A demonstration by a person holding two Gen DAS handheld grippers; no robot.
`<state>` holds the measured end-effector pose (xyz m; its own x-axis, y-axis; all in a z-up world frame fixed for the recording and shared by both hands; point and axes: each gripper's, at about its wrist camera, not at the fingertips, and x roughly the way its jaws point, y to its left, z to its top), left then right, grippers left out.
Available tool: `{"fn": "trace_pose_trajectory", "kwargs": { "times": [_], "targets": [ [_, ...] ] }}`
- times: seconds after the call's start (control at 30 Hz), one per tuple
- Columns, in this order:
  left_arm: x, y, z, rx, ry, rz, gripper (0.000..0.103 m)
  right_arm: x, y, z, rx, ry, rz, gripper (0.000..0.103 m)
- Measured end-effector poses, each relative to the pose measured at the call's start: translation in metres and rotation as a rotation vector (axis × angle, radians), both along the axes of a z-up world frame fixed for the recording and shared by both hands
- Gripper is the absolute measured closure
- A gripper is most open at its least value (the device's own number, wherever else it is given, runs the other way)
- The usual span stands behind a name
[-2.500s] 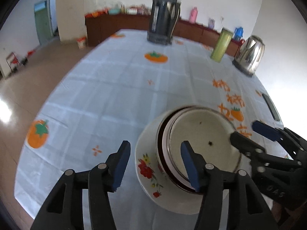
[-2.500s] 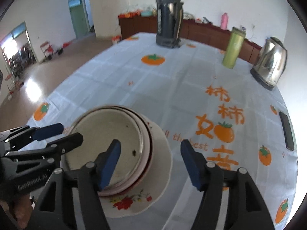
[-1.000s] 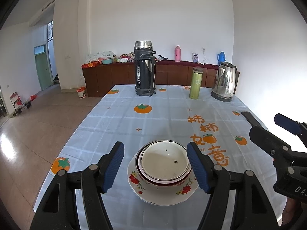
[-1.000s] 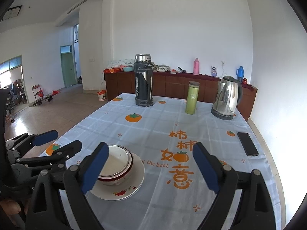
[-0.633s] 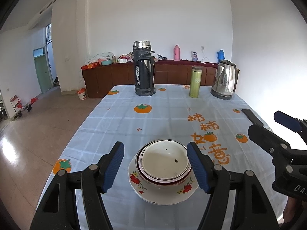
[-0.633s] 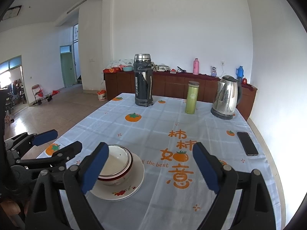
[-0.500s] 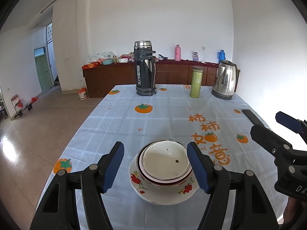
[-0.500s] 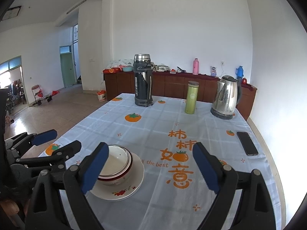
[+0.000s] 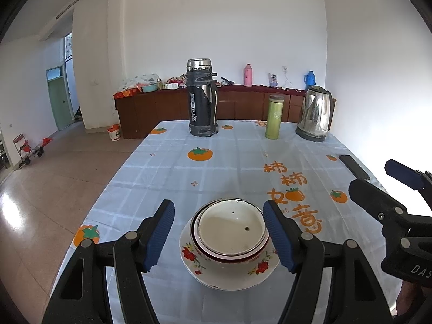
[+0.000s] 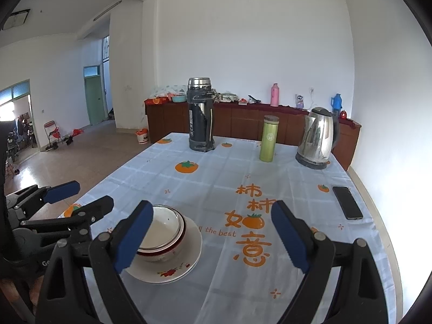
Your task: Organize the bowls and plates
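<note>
Two nested white bowls (image 9: 230, 229) sit stacked on a white plate with red flowers (image 9: 229, 272) near the table's front edge. The stack also shows in the right wrist view (image 10: 162, 232). My left gripper (image 9: 220, 233) is open and empty, held back above the stack, which shows between its blue pads. My right gripper (image 10: 210, 239) is open and empty, to the right of the stack. Each gripper shows in the other's view, the right one (image 9: 378, 183) and the left one (image 10: 78, 197).
A dark thermos (image 9: 202, 105), a green flask (image 9: 273, 120) and a steel kettle (image 9: 314, 113) stand at the table's far end. A black phone (image 10: 347, 202) lies near the right edge. The tablecloth (image 9: 229, 172) has orange fruit prints.
Both grippers have drawn back and up from the stacked bowls since 2.5 s ago. Over the last second they have held almost still.
</note>
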<state>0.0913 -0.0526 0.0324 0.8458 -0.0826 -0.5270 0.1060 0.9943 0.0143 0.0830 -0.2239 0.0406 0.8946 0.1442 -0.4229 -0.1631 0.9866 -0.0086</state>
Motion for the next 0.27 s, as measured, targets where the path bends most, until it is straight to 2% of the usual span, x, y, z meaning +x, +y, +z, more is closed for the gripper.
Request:
{"fn": "trace_pose_trajectory", "kwargs": {
  "times": [0.27],
  "targets": [
    [0.0011,0.0006,-0.0022,0.009,-0.003,0.010,0.033,0.0015,0.0017,-0.0019,0.000,0.005,0.001,0.013]
  ]
}}
